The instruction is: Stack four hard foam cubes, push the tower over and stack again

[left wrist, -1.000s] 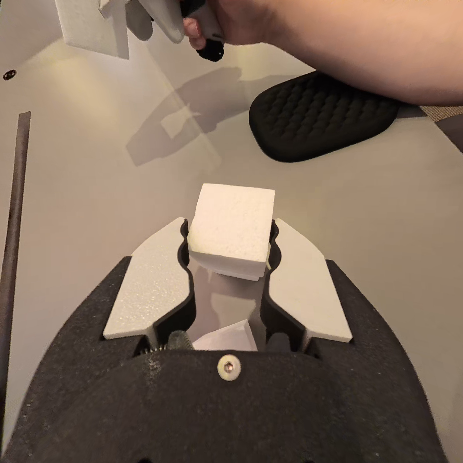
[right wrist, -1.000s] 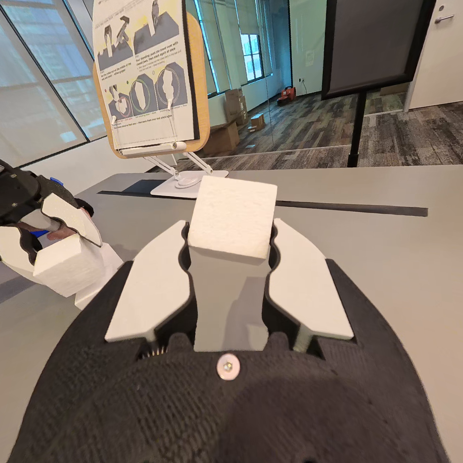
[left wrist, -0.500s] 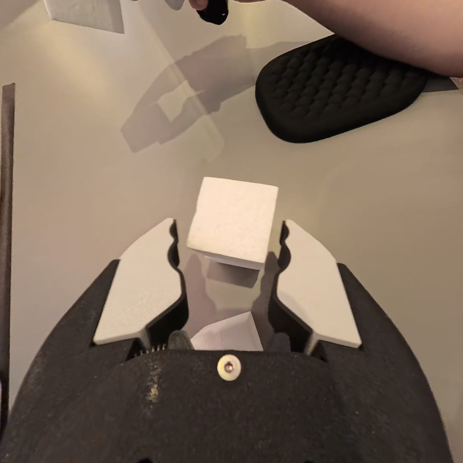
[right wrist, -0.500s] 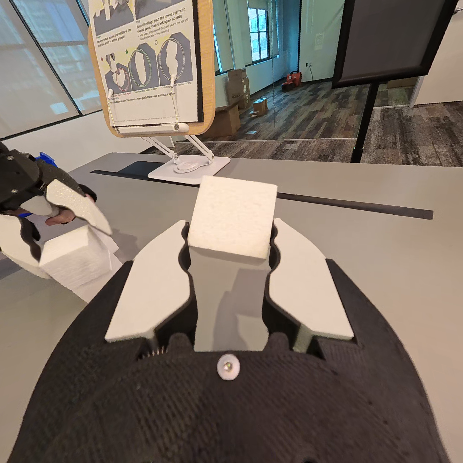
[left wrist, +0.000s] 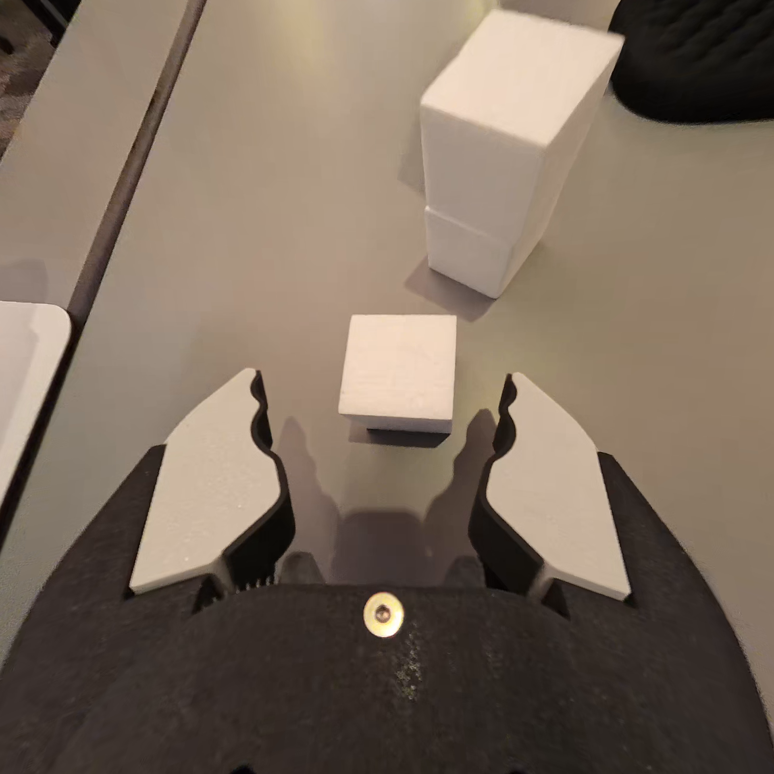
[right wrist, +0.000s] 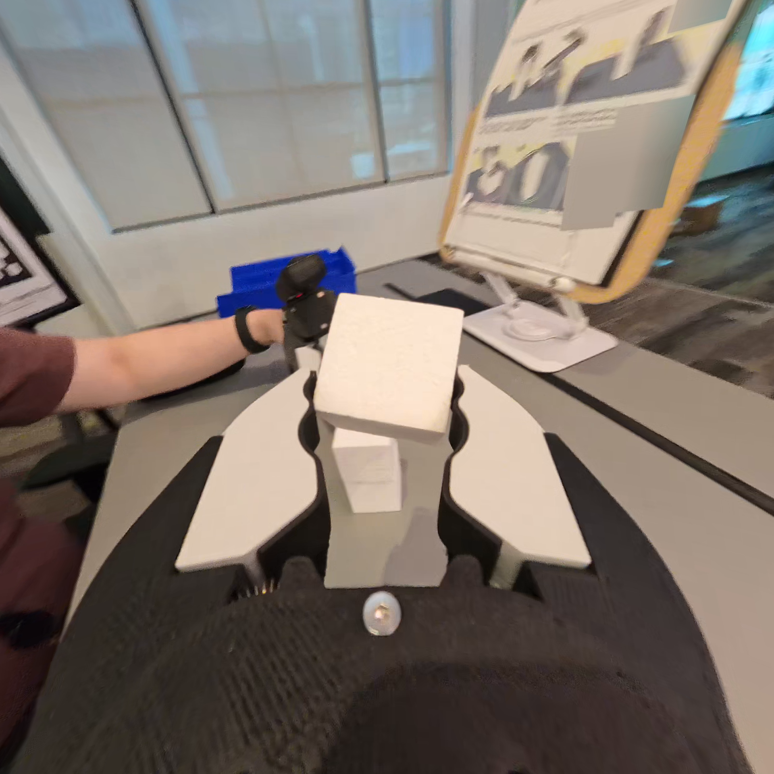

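Observation:
In the left wrist view my left gripper (left wrist: 382, 373) is open wide. A single white foam cube (left wrist: 398, 368) rests on the grey table (left wrist: 251, 209) between its fingertips, with a clear gap on each side. A stack of two white cubes (left wrist: 498, 159) stands farther off to the right. In the right wrist view my right gripper (right wrist: 384, 372) is shut on a white foam cube (right wrist: 389, 360) and holds it in the air just above that stack (right wrist: 368, 473). The left gripper (right wrist: 305, 310) shows behind it, partly hidden by the held cube.
A black padded rest (left wrist: 703, 54) lies at the far right of the table. A stand with an instruction sheet (right wrist: 586, 146) sits on a white base (right wrist: 544, 335). A person's arm (right wrist: 146, 360) reaches across. A blue bin (right wrist: 259, 280) stands behind. Across from one pair of fingers to the other is roughly 25 centimeters.
My left gripper let go of its cube on top of another cube, opened wide and moved to a single cube on the table. My right gripper swung left with its cube, over the stack.

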Demonstrator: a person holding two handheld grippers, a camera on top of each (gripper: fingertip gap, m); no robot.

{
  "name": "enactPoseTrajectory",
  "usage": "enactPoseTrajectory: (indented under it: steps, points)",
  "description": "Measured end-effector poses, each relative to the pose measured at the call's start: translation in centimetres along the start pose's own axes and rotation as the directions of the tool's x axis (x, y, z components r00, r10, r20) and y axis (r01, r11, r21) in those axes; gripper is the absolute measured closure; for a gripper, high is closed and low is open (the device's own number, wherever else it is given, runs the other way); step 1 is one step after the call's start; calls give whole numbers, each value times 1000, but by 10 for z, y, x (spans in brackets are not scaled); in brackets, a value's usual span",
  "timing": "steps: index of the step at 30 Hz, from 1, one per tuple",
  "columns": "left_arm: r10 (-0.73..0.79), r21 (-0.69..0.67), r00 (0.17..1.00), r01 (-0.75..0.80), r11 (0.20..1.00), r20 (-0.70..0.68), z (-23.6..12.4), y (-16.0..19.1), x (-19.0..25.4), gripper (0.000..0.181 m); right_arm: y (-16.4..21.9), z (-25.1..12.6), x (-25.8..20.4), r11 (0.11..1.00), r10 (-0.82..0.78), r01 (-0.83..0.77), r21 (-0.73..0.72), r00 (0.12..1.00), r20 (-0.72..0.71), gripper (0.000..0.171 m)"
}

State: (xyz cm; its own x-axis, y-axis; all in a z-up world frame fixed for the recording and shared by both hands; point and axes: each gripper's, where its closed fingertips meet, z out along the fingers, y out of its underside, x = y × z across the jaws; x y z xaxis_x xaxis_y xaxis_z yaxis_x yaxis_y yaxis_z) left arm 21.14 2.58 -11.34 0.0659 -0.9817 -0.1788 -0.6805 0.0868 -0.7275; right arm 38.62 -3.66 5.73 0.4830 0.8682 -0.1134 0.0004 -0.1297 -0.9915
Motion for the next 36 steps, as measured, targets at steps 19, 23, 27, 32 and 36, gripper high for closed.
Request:
enactPoseTrajectory:
  steps: [19, 23, 27, 32, 36]
  points:
    - [-65, 77, 997, 68, 995, -39, 21, 11, -2, 121, 89, 94, -23, 831, -14, 94, -549, 989, 149, 109]
    - [-51, 75, 998, 54, 996, -37, 23, 10, -1, 122, 92, 96, -21, 817, -19, 100, -568, 989, 147, 109]
    - [-53, 78, 997, 56, 995, -48, 25, 9, 1, 122, 94, 98, -24, 808, -47, 131, -575, 986, 159, 110]
    - [-55, 80, 997, 59, 995, -50, 24, 9, 2, 122, 93, 101, -24, 815, -77, 153, -559, 985, 157, 105]
    - [-51, 114, 998, 54, 992, -28, 9, 2, -4, 122, 79, 87, -25, 885, -115, 182, -429, 977, 179, 88]
